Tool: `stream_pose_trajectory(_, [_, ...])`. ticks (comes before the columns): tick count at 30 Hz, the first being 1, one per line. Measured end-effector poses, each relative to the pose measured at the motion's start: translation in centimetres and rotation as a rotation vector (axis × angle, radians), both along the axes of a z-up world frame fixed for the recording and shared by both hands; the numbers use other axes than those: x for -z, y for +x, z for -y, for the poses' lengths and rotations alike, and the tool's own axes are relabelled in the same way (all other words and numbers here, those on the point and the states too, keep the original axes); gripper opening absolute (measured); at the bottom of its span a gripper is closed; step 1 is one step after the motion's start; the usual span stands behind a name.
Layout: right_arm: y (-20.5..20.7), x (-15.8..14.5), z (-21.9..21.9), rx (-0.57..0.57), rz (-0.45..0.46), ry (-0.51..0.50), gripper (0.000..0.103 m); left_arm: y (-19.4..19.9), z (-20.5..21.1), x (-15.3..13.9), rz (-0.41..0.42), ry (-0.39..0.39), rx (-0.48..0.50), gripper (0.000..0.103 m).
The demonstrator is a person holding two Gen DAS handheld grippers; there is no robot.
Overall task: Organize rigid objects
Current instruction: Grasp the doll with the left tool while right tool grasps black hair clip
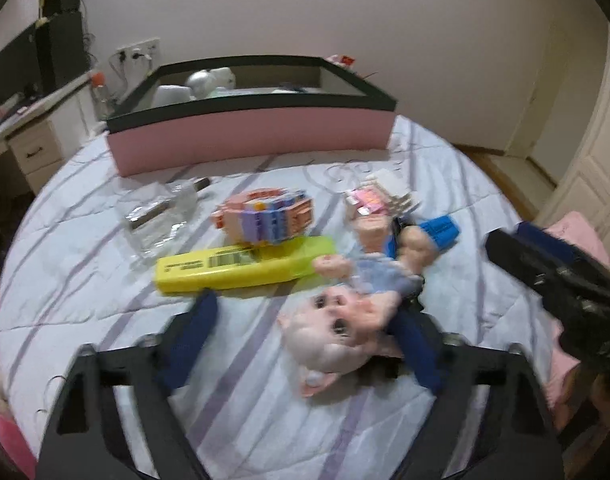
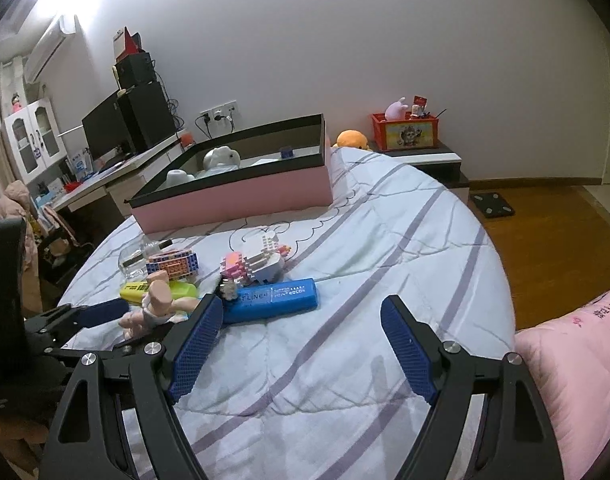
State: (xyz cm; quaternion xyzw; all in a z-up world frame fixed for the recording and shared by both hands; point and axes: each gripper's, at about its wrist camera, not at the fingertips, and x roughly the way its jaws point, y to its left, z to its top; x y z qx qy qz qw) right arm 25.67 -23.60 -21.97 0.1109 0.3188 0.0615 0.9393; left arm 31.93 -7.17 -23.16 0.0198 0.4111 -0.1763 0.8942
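Observation:
A pale pink doll [image 1: 333, 332] in a light blue dress lies on the striped bedspread between the fingers of my left gripper [image 1: 305, 306]. It lies against the right finger; the left finger [image 1: 201, 320] stands apart from it, so the gripper is open. Beyond it lie a yellow case [image 1: 241, 264], a purple and orange brick model [image 1: 265, 216], a pink and white brick model [image 2: 257, 264] and a blue box [image 2: 273, 300]. My right gripper [image 2: 301, 302] is open with nothing between its fingers, its left tip just short of the blue box. The doll [image 2: 157, 304] lies to its left.
A large pink box with a dark rim [image 1: 249, 136] stands at the far side of the bed with white things inside. A clear glass bottle [image 1: 161, 212] lies left of the models. A pink pillow [image 2: 577, 360] is at the right, a desk with a monitor [image 2: 105, 128] at the left.

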Motion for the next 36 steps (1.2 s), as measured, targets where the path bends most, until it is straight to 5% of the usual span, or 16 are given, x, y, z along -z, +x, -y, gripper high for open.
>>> stream_pose_trajectory(3, [0.3, 0.2, -0.3, -0.014, -0.005, 0.002, 0.083, -0.1, -0.1, -0.2, 0.0, -0.041, 0.011, 0.048])
stream_pose_trajectory(11, [0.3, 0.4, -1.6, -0.033, -0.026, -0.013, 0.083, -1.7, -1.5, -1.5, 0.044, -0.026, -0.001, 0.036])
stream_pose_trajectory(27, [1.3, 1.7, -7.4, -0.042, -0.133, -0.047, 0.082, -3.2, -8.1, -1.9, 0.039, -0.172, -0.057, 0.035])
stream_pose_trajectory(29, [1.7, 1.9, -7.1, -0.033, -0.152, -0.047, 0.061, -3.2, -8.2, -1.6, 0.041, -0.186, -0.052, 0.035])
stream_pose_trajectory(36, [2.2, 2.0, -5.8, -0.088, -0.179, -0.024, 0.032, -3.2, -8.2, -1.9, 0.04, -0.185, -0.036, 0.035])
